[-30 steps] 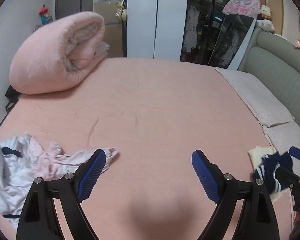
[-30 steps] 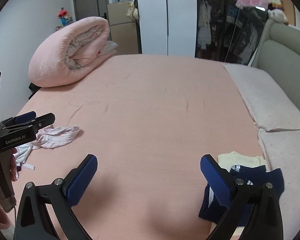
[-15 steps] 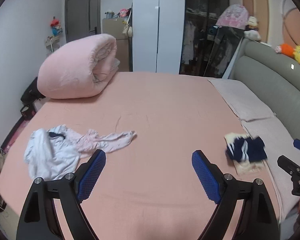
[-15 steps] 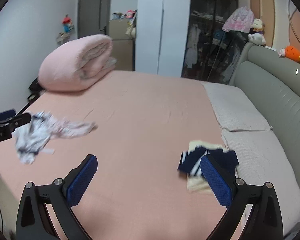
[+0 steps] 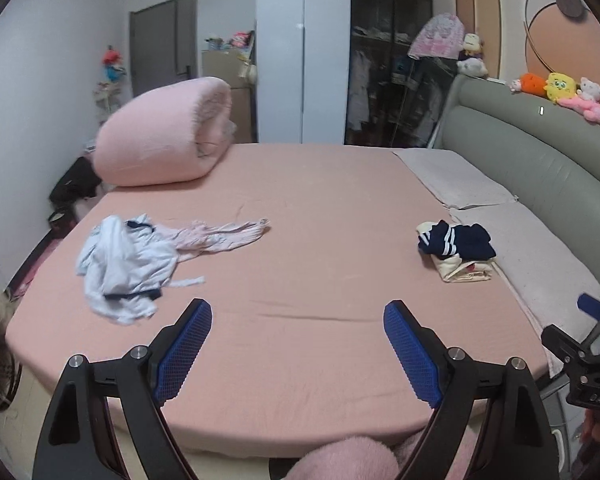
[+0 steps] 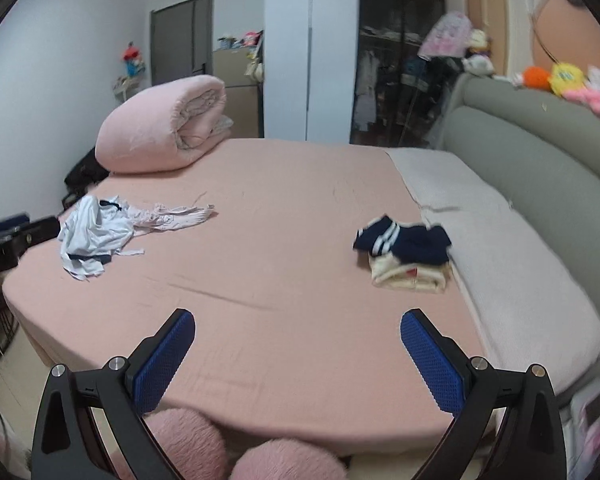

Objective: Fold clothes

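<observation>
A crumpled pale blue garment with dark trim (image 5: 120,264) (image 6: 90,236) lies on the left side of the pink bed (image 5: 300,240) (image 6: 284,248), with a pink-white piece (image 5: 224,234) (image 6: 172,216) stretched out beside it. On the right side sits a folded stack: a navy striped item on a cream one (image 5: 458,250) (image 6: 410,252). My left gripper (image 5: 298,346) hangs open over the bed's near edge, holding nothing. My right gripper (image 6: 298,354) is open and empty too, well short of the stack.
A rolled pink duvet (image 5: 164,136) (image 6: 164,126) sits at the far left corner. Grey pillows (image 5: 520,240) (image 6: 512,248) and a padded headboard (image 5: 540,160) line the right side. Wardrobes stand behind. Pink fluffy slippers (image 6: 228,452) show below the near edge.
Both grippers have pulled back and up from the bed, so the whole mattress and both clothing piles now show. Both stay open and empty.
</observation>
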Action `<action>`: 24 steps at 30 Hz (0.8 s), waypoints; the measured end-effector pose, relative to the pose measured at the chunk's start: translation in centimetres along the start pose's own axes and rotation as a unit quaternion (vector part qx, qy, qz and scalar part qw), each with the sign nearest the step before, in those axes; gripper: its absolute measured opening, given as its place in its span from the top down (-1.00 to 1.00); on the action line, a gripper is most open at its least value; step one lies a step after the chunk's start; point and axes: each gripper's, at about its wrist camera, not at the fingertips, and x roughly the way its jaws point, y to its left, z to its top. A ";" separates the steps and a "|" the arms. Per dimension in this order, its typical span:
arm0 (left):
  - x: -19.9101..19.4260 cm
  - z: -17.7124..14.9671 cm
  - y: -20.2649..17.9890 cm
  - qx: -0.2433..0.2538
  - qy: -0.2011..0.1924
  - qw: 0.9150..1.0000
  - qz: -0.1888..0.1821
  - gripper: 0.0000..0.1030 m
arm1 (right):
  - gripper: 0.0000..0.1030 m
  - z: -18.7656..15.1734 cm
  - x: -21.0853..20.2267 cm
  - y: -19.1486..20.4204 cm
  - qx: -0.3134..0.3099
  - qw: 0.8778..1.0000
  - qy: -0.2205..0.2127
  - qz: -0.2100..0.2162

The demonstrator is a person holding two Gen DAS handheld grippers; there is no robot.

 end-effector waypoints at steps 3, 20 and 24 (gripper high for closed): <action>-0.6 -2.8 -0.6 0.003 0.014 1.000 -0.012 -0.71 | -1.00 -2.6 -1.6 0.6 0.033 0.999 0.004 0.005; -0.2 -6.8 -3.4 0.001 0.033 0.999 -0.032 -0.71 | -1.00 -5.9 -2.7 3.7 0.052 0.999 0.007 -0.001; -0.5 -6.9 -3.3 -0.010 0.024 0.999 -0.037 -0.71 | -1.00 -5.9 -2.7 4.2 0.051 0.999 0.008 -0.001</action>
